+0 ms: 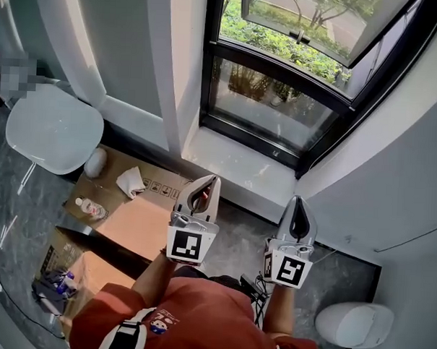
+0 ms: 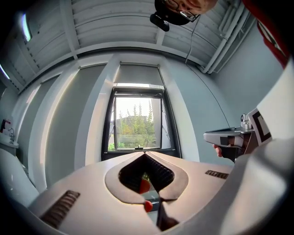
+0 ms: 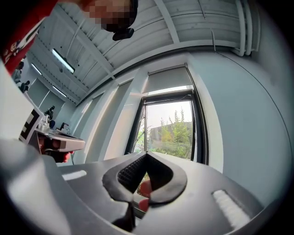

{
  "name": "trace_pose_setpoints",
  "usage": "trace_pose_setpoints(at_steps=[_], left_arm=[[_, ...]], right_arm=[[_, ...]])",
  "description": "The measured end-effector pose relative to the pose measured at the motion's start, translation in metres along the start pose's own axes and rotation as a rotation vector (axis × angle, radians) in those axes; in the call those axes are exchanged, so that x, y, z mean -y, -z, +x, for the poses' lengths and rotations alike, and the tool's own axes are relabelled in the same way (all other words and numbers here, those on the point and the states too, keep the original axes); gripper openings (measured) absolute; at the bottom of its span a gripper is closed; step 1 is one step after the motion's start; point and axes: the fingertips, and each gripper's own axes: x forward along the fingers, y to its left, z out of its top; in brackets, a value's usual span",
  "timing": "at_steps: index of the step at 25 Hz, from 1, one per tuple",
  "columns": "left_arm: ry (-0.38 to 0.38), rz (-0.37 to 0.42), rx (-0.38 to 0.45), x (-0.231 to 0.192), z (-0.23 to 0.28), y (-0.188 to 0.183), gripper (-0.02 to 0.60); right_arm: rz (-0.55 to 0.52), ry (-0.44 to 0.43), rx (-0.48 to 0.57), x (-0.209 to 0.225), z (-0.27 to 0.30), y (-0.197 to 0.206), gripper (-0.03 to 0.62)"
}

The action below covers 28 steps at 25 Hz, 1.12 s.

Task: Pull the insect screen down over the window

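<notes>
The black-framed window [image 1: 279,100] lies ahead of me above a white sill [image 1: 237,164], with green plants outside. In the left gripper view a grey rolled-down screen or blind [image 2: 138,74] covers only the top of the window [image 2: 137,123]; the right gripper view shows the same grey panel [image 3: 168,78]. My left gripper [image 1: 209,179] is shut and holds nothing, pointing toward the window from well short of the sill. My right gripper [image 1: 298,201] is beside it, also shut and empty. Neither touches the window or the screen.
Flattened cardboard boxes [image 1: 133,221] lie on the floor at the left with a plastic bottle [image 1: 91,208] and a crumpled cloth [image 1: 131,181]. A white round seat [image 1: 53,127] stands further left. A white rounded object [image 1: 353,324] sits on the floor at the lower right.
</notes>
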Motion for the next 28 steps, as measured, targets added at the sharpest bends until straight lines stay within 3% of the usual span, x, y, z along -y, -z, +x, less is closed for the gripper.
trace_pose_setpoints(at_steps=[12,28], left_arm=[[-0.005,-0.003,-0.006,-0.018,0.053,0.017,0.005],[-0.010,0.036,0.006,-0.015,0.236,0.028,0.005]], right_arm=[[0.008,0.053,0.028,0.034,0.050,0.027,0.009],[0.057,0.106,0.019,0.141,0.186,0.094,0.009]])
